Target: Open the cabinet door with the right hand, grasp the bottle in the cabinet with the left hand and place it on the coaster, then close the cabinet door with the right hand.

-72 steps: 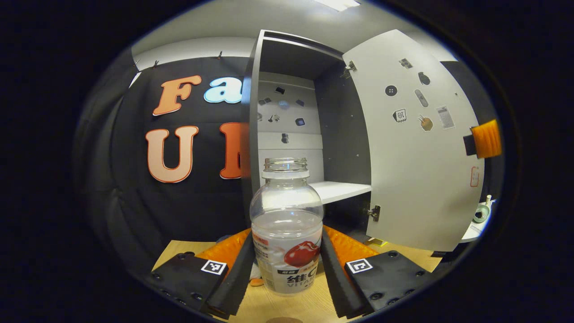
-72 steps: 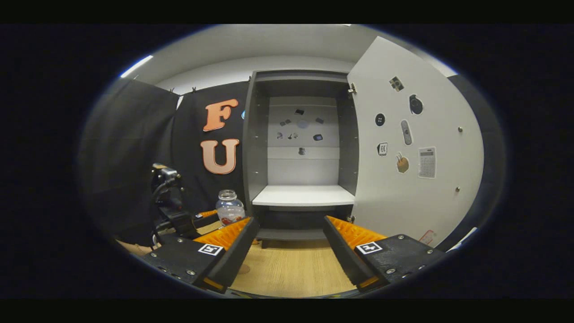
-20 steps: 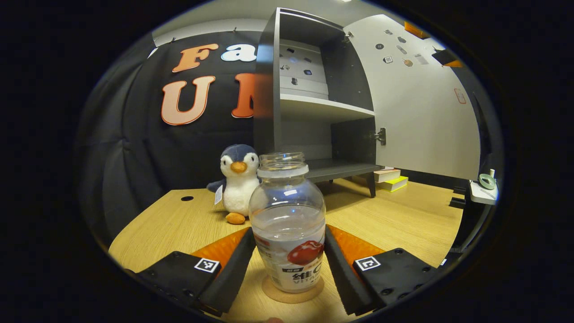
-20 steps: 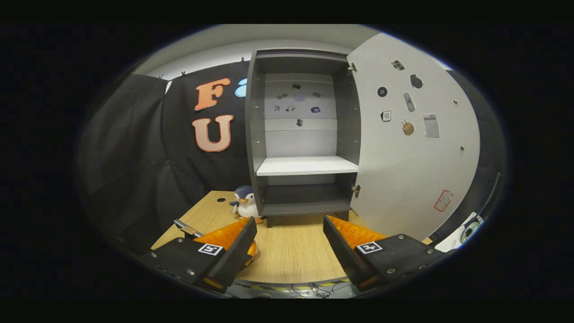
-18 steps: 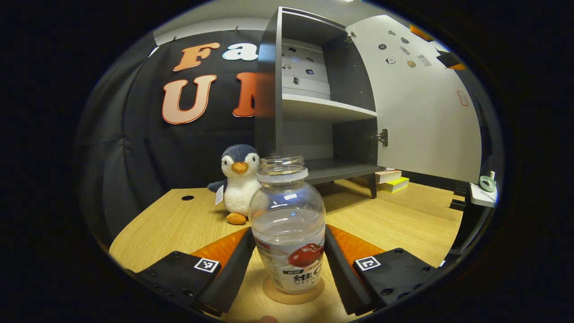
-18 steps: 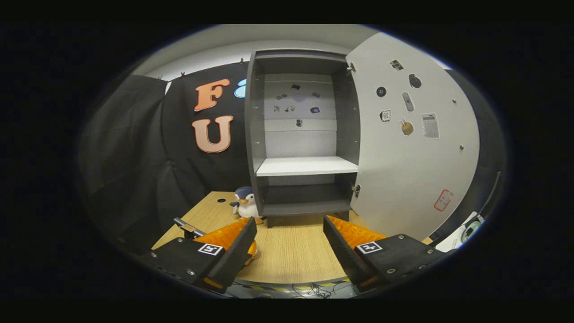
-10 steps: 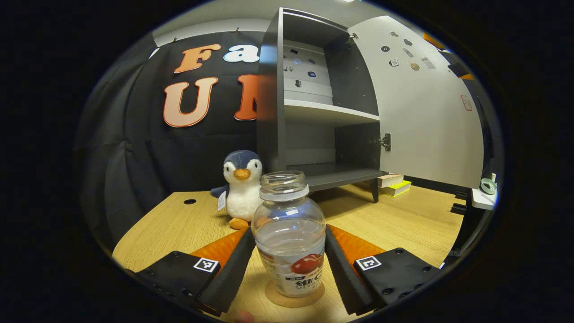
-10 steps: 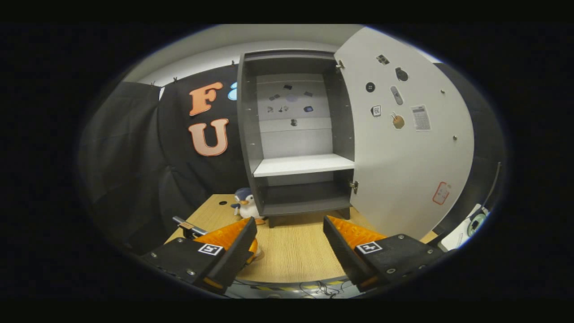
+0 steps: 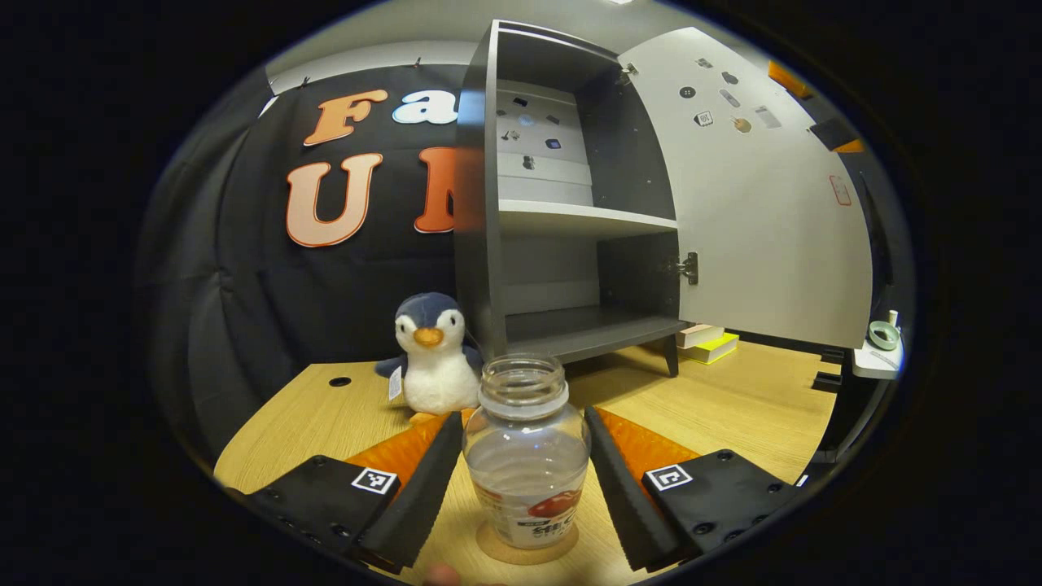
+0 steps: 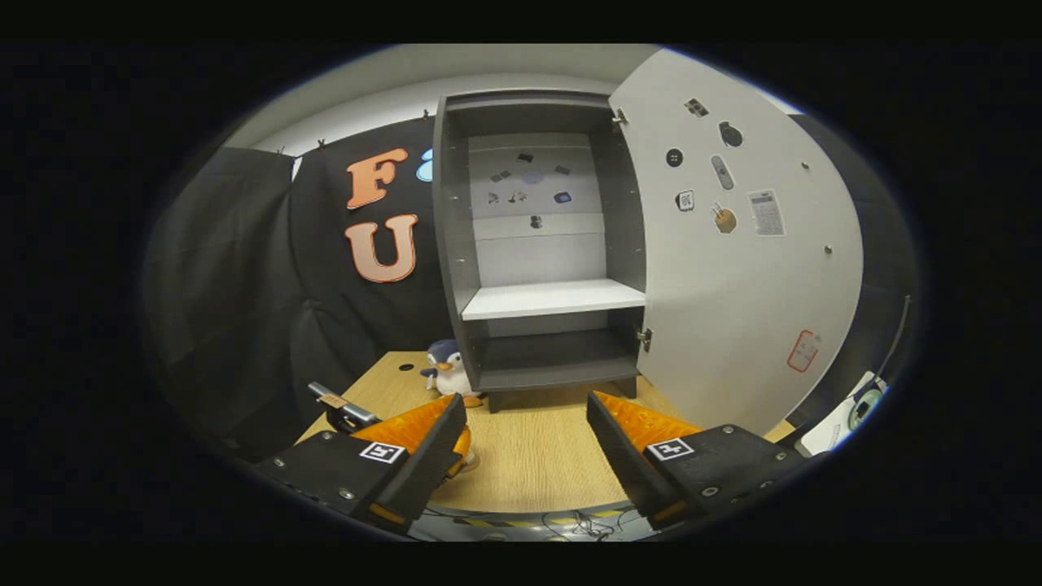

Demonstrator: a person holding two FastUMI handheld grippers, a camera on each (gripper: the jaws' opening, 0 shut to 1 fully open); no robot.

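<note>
A clear bottle with no cap and a red fruit label stands upright on a round cork coaster on the wooden table. My left gripper is open, and its two fingers flank the bottle's shoulders. The dark grey cabinet stands behind, its white door swung wide to the right and both shelves bare. In the right gripper view my right gripper is open and holds nothing. It hangs over the table's front edge and faces the cabinet and the door.
A plush penguin sits at the cabinet's left foot, just behind the bottle, and is seen too from the right. Books lie under the door. A small side shelf with a tape roll is at far right.
The bottle came down from cabinet height onto the coaster. Over the last half second it has sunk and shrunk between the left fingers as that gripper drew back. The right gripper barely moved.
</note>
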